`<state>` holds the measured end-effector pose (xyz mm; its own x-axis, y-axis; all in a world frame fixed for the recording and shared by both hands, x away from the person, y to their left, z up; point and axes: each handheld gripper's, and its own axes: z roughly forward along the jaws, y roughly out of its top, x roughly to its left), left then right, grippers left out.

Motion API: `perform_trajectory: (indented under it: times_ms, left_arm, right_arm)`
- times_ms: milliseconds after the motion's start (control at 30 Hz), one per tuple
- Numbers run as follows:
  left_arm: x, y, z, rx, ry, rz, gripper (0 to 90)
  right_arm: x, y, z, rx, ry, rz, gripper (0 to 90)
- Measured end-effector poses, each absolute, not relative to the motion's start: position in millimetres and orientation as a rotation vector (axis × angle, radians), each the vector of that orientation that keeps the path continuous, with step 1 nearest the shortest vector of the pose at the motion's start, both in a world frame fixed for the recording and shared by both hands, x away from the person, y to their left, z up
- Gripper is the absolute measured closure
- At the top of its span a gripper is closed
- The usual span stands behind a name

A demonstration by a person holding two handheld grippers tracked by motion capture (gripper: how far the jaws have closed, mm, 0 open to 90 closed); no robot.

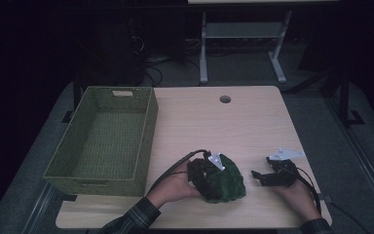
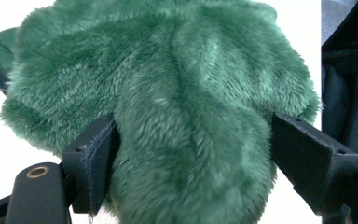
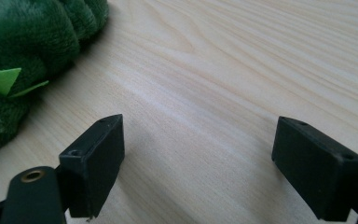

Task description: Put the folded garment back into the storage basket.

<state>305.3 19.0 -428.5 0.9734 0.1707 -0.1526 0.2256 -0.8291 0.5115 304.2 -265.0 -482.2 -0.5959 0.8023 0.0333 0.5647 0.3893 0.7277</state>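
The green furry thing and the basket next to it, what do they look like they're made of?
The green plush toy looks like soft synthetic fur: long, matte pile that parts into folds. A lighter green pointed piece on it looks like flat felt, though that is uncertain. The basket looks woven, perhaps paper cord or plastic wicker, olive and matte: a fine regular weave shows on its walls and floor.

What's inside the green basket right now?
The basket looks empty: the high view shows its bare woven floor. The near wall hides a strip of the floor just behind it. The green plush toy lies outside it on the table, by the left gripper.
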Motion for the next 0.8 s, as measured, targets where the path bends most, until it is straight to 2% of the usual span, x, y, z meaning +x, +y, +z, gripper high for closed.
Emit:
perform_trajectory:
  times_ms: [600,733,800]
  left_arm:
    - [294.4,9.9,-447.9,2.685,0.248,0.062,18.4]
    - [293.3,9.5,-448.9,2.689,0.24,0.098,24.1]
    - [295.2,12.0,-448.0,2.677,0.25,0.106,32.2]
  right_arm:
    - [304.3,-264.9,-482.3,1.192,2.326,1.03,16.7]
    - [304.3,-264.8,-482.3,1.193,2.325,1.029,16.7]
    - [304.5,-264.7,-482.3,1.193,2.324,1.029,16.8]
